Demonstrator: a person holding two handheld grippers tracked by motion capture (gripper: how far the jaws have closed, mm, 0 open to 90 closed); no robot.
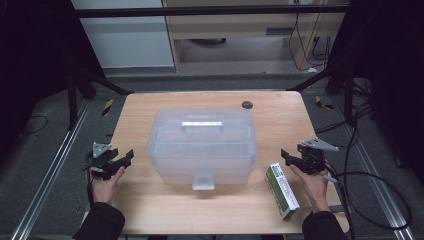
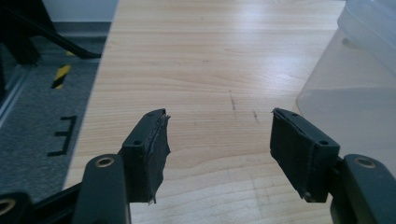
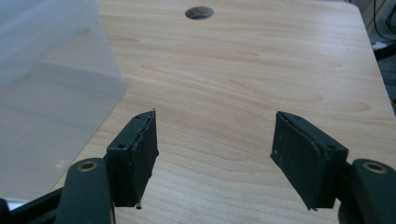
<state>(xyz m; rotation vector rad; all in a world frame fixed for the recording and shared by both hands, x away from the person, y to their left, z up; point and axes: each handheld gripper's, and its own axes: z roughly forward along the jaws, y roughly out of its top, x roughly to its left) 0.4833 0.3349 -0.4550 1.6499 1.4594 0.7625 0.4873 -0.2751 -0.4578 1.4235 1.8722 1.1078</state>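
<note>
The table (image 1: pixel 150 200) was pale wood grain, smooth with a soft sheen. The bin (image 1: pixel 202 145) was frosted, translucent plastic. The carton (image 1: pixel 282 190) looked like printed card. Gripper pads (image 2: pixel 152 144) were matt black, rough-edged.

Black claws (image 1: pixel 129 159) (brass screws), dark sleeves (image 1: pixel 102 222).

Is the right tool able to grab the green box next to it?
Probably yes. The right tool is open and empty, just beyond the green box, which lies flat on the table with nothing on it. The hand would only need to pull back and turn down.
</note>
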